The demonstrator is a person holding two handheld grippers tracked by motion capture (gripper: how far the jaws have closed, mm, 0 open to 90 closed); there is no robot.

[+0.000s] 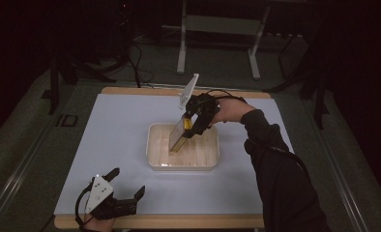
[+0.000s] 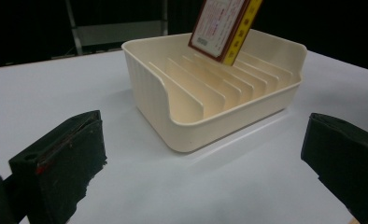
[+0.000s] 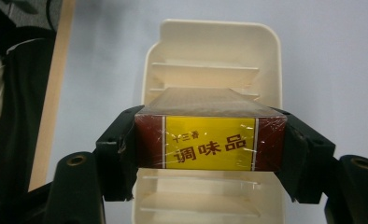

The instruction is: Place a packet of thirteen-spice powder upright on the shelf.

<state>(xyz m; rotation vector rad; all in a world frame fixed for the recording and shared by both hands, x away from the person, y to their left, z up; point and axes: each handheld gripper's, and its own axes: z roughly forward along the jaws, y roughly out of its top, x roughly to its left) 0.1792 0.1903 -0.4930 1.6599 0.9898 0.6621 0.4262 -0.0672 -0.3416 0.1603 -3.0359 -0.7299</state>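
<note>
A flat seasoning box (image 3: 209, 142), dark red with a yellow label, is clamped between the black jaws of my right gripper (image 3: 209, 149). In the high view the box (image 1: 179, 134) hangs tilted over the cream slotted rack (image 1: 183, 164), its lower end down among the dividers, with the right gripper (image 1: 194, 121) above it. From the left gripper view the box (image 2: 224, 28) dips toward the rack (image 2: 210, 121) near its far side. My left gripper (image 1: 126, 185) rests near the table's front left corner, jaws wide apart with nothing between them, pointed at the rack.
A white mat (image 1: 121, 145) covers the wooden table (image 1: 154, 221). A metal stand frame (image 1: 217, 29) is on the floor beyond the table. Dark floor surrounds the table on all sides.
</note>
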